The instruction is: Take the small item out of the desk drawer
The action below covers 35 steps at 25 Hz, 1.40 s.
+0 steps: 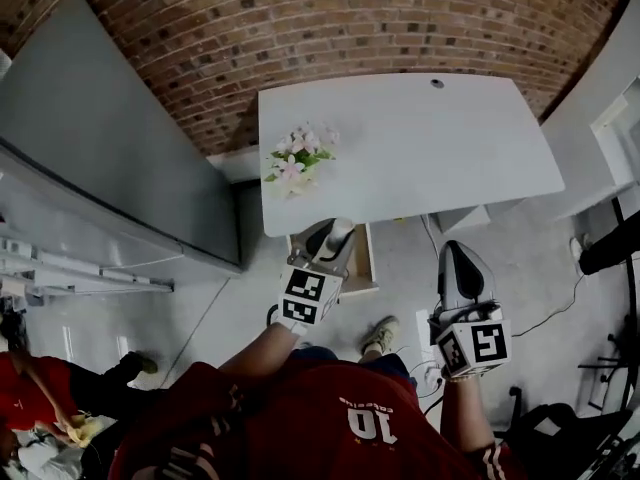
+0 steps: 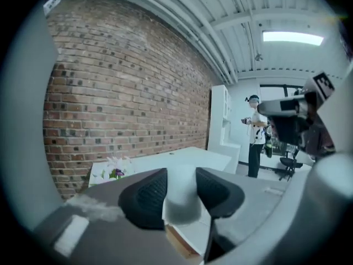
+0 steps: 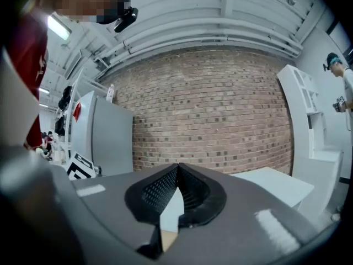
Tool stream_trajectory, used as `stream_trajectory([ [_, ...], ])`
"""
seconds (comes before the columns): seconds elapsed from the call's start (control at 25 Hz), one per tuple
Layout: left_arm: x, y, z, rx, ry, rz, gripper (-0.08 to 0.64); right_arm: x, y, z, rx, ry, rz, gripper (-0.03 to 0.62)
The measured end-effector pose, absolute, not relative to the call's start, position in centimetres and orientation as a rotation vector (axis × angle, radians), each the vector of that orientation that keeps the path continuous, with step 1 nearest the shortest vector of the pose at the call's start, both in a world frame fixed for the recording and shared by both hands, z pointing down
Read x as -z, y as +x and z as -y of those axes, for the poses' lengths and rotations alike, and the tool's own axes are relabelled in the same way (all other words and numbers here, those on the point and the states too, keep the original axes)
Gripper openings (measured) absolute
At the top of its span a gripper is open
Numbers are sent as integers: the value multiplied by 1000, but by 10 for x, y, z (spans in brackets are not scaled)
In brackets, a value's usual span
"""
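The wooden drawer [image 1: 363, 258] under the white desk [image 1: 420, 148] is half masked by the left gripper [image 1: 330, 238], which is pinched on a small pale item [image 2: 181, 203]; the right gripper [image 3: 176, 175] is pressed closed.

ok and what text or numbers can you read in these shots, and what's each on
"10": white number on the person's red shirt, seen upside down.
Small white lettering beside that number: too small to read.
White cubes with black square markers: patterns only, no words.
Nothing else legible in either gripper view.
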<state>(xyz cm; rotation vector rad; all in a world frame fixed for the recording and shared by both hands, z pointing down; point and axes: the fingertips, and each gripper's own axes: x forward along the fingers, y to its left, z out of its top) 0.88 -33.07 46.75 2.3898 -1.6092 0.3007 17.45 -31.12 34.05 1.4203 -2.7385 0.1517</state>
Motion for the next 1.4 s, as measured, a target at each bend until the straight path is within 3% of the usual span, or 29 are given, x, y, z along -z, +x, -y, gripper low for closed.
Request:
stream_trajectory([
  [0.56, -310, -67, 282, -62, 2488, 1855, 169, -293, 90, 319, -164, 1226, 2923, -9],
  [1.4, -281, -120, 229, -27, 2503, 1965, 169, -278, 61, 271, -102, 1284, 2877, -11],
])
